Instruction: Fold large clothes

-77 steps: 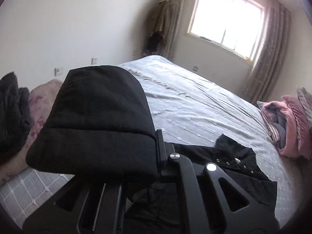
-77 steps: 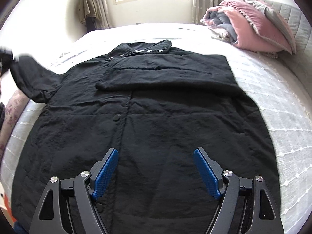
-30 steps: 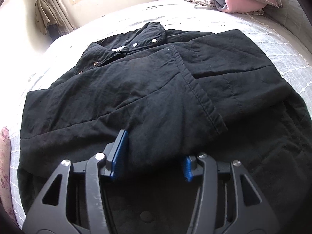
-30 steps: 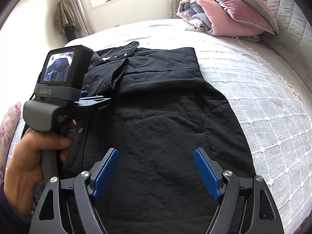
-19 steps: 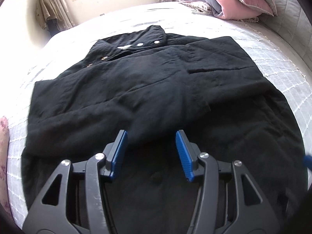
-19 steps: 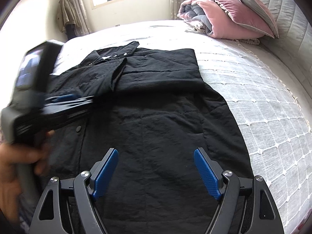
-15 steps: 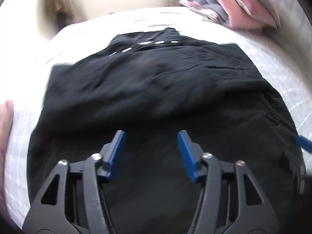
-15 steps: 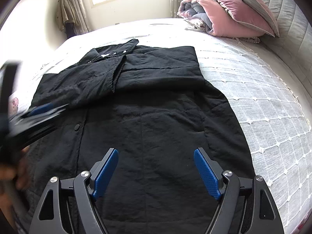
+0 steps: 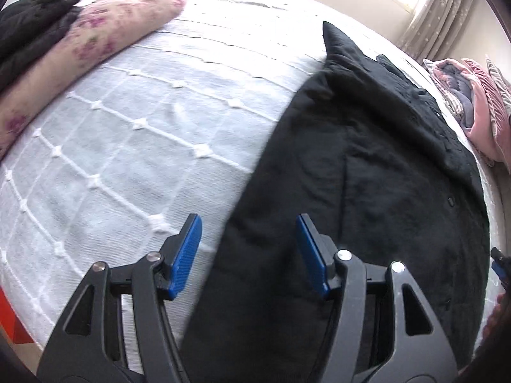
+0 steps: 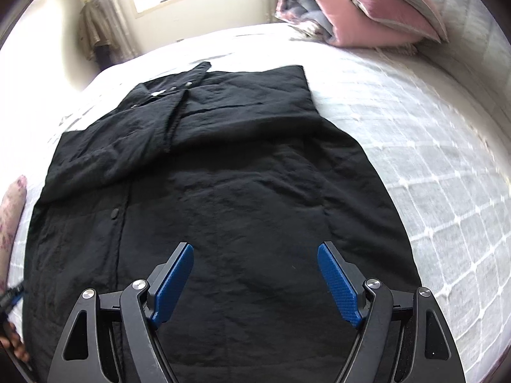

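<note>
A long black coat (image 10: 239,191) lies front-up on the white bedspread (image 10: 431,159), with its collar toward the window. Both sleeves are folded across the chest. My right gripper (image 10: 255,274) hovers open over the coat's lower middle, with nothing between its blue pads. In the left wrist view the coat (image 9: 367,191) fills the right half. My left gripper (image 9: 249,249) stands open above the coat's left side edge; the edge runs beneath the gap and the pads do not press on it. A blurred tip of the left gripper (image 10: 9,296), with fingers of a hand, shows at the right wrist view's left edge.
A folded pink and grey quilt (image 10: 367,9) sits at the head of the bed. A floral pink cushion (image 9: 95,32) with dark clothes (image 9: 32,16) on it lies along the bed's left side. Bare bedspread (image 9: 127,143) stretches left of the coat.
The left gripper let go of the sleeve, which now lies across the chest. It then swung out to the coat's left edge, rolling as it went. The right gripper stayed still and open.
</note>
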{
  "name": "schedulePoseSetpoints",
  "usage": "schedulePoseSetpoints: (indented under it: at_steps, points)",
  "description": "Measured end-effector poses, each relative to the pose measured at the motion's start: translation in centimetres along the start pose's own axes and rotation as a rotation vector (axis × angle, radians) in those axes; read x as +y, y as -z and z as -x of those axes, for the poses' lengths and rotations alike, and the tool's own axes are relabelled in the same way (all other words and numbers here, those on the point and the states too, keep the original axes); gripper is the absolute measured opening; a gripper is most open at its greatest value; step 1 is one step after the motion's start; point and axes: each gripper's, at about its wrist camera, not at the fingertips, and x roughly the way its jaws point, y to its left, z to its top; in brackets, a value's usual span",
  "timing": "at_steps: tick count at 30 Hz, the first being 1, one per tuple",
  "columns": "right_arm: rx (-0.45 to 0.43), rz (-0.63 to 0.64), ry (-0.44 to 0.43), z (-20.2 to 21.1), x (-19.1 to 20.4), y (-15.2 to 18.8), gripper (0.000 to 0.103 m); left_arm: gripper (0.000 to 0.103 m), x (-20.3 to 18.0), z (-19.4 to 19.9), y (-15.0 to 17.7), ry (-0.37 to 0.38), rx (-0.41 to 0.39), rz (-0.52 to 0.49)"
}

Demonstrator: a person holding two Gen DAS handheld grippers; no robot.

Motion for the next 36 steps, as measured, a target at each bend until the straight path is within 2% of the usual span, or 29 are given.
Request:
schedulePoseSetpoints:
  at_steps: [4, 7, 12, 15, 17, 18, 20, 21, 23, 25, 26, 28, 30, 33, 36]
  points:
    - [0.012, -0.132, -0.047, 1.0, -2.8, 0.5, 0.081, 0.062, 0.2, 0.9, -0.1, 0.019, -0.013, -0.01]
    - [0.02, -0.178, -0.057, 1.0, -3.9, 0.3, 0.081, 0.062, -0.1, 1.2, -1.6, 0.053, -0.026, 0.019]
    - [0.035, -0.18, -0.071, 0.6, -3.9, 0.0, 0.081, 0.063, -4.3, -0.8, -6.9, 0.122, 0.002, 0.042]
    - [0.017, -0.175, -0.064, 0.9, -4.2, -0.3, 0.081, 0.072, -7.5, -2.9, -10.7, 0.145, 0.019, 0.04]
    - [0.009, -0.182, -0.057, 1.1, -4.6, -0.3, 0.081, 0.074, -9.8, -4.8, -13.4, 0.129, 0.007, 0.028]
    - [0.009, -0.185, -0.057, 1.0, -4.9, -0.4, 0.081, 0.074, -10.6, -5.8, -14.4, 0.098, 0.005, 0.029]
    - [0.013, -0.194, -0.054, 0.7, -5.3, -0.6, 0.081, 0.074, -11.7, -7.8, -15.8, 0.026, 0.01, 0.064]
    - [0.015, -0.2, -0.049, 0.6, -5.5, -0.7, 0.081, 0.074, -12.1, -9.1, -16.5, 0.015, 0.01, 0.098]
    - [0.016, -0.201, -0.038, 0.5, -5.9, -1.0, 0.081, 0.069, -13.2, -11.1, -17.0, 0.013, 0.012, 0.117]
    - [0.009, -0.193, -0.034, 0.8, -5.9, -1.1, 0.081, 0.046, -14.5, -12.4, -17.0, -0.05, 0.022, 0.075]
    - [0.005, -0.181, -0.033, 1.0, -5.7, -1.1, 0.081, 0.041, -15.1, -12.9, -16.9, -0.102, 0.026, 0.039]
    - [-0.004, -0.154, -0.031, 1.2, -5.4, -1.1, 0.081, 0.029, -15.3, -13.1, -16.9, -0.13, 0.009, 0.006]
    - [-0.012, -0.138, -0.025, 1.2, -5.0, -1.1, 0.081, 0.024, -14.1, -12.9, -17.4, -0.113, 0.001, 0.036]
    - [0.0, -0.129, -0.026, 0.8, -4.5, -0.9, 0.081, 0.025, -12.7, -13.1, -17.3, -0.074, 0.003, 0.07]
    - [0.004, -0.117, -0.039, 0.4, -3.8, -1.0, 0.081, 0.029, -14.2, -12.8, -16.6, -0.124, -0.023, 0.019]
